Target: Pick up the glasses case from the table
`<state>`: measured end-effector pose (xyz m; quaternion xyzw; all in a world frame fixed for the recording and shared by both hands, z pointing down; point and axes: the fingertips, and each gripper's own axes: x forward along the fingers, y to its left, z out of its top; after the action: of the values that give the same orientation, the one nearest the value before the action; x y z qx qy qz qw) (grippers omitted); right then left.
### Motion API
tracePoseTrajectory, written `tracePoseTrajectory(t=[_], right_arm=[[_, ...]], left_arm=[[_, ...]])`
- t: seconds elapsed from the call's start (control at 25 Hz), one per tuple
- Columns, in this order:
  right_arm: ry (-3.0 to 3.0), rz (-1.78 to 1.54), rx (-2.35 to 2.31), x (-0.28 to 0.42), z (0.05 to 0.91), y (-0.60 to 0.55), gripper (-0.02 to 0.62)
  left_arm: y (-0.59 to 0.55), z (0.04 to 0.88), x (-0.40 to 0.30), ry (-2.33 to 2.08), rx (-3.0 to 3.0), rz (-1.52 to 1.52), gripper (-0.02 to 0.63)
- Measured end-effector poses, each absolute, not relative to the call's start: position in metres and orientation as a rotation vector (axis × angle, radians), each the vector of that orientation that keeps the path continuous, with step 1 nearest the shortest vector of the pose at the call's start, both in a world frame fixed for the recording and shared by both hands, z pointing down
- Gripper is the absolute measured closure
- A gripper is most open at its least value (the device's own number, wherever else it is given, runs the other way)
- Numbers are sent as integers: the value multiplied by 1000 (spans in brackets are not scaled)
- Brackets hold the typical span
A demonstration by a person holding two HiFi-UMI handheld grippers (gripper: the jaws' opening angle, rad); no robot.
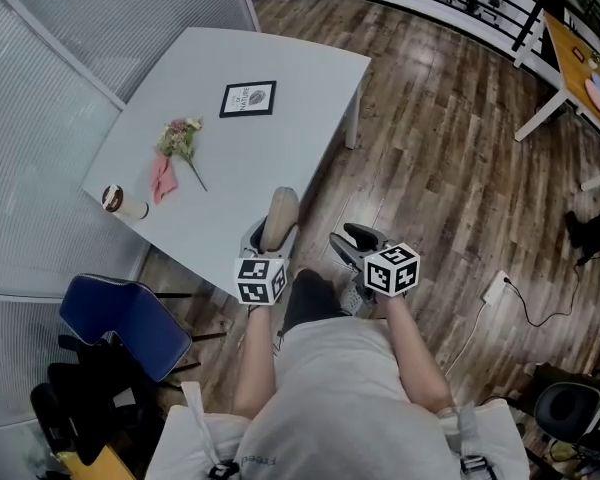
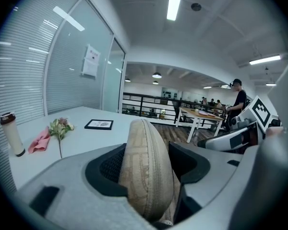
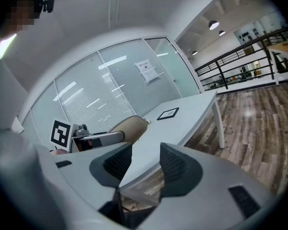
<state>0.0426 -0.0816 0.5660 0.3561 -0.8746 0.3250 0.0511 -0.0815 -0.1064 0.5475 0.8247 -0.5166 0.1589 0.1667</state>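
Note:
The beige zippered glasses case (image 1: pixel 279 215) stands on its edge between the jaws of my left gripper (image 1: pixel 273 234), over the near edge of the grey table (image 1: pixel 280 148). In the left gripper view the case (image 2: pixel 145 152) fills the gap and both pads of that gripper (image 2: pixel 151 166) press on its sides. My right gripper (image 1: pixel 352 244) hovers just right of the left one, beyond the table's edge, over the floor. Its jaws (image 3: pixel 145 164) stand open with nothing between them; that view also shows the case (image 3: pixel 129 127) at the left.
On the table lie a framed picture (image 1: pixel 248 99), a flower (image 1: pixel 181 140) on a pink cloth (image 1: pixel 161 180), and a cup (image 1: pixel 122 202) near the left edge. A blue chair (image 1: pixel 128 321) stands at the lower left. Glass partitions (image 1: pixel 40 118) close off the left side. Wooden floor (image 1: pixel 450 168) stretches to the right.

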Motion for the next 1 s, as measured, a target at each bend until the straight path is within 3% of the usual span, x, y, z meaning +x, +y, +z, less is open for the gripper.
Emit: tracePoseTrajectory(t=[0.64, 1.0], right_arm=[[-2704, 966, 1067, 33, 565, -80, 486], [-2717, 922, 1123, 39, 559, -91, 561]], left_arm=[[-98, 553, -89, -1469, 2338, 501, 339], [-108, 543, -82, -1466, 2369, 492, 339]])
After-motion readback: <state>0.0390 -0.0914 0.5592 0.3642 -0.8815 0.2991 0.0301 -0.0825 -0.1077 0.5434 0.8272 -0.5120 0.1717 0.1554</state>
